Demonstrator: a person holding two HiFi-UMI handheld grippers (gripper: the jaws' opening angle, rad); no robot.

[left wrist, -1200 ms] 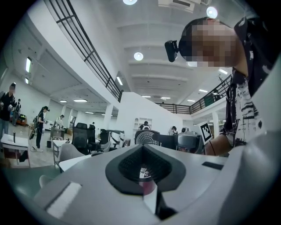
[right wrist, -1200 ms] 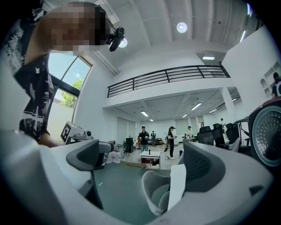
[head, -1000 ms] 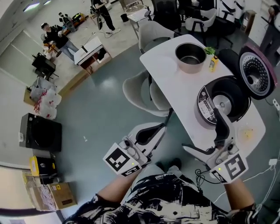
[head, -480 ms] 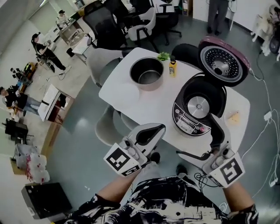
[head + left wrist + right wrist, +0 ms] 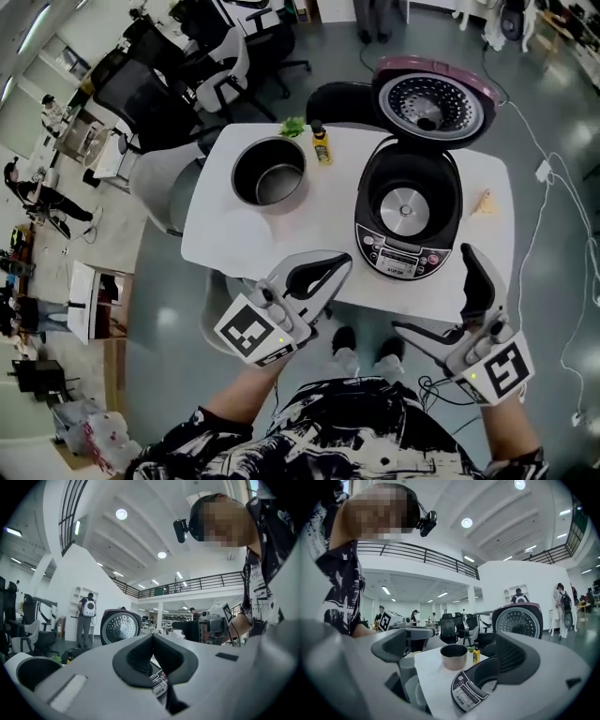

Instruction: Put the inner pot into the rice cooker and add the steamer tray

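1. Change: surface [image 5: 220,234] and rice cooker [image 5: 403,255] sit more squarely ahead than half a second ago; both hand-held grippers remain at the near edge.
2. Left hand-held gripper [image 5: 336,265]: jaws pressed together, nothing between them.
3. Right hand-held gripper [image 5: 432,289]: jaws wide apart, empty.
4. Inner pot [image 5: 269,172]: on the surface, left of the open cooker.

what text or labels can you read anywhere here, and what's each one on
"SUPOR": on the front edge of the rice cooker, below its control panel.
Control panel button labels: too small to read.
Yellow bottle label: too small to read.
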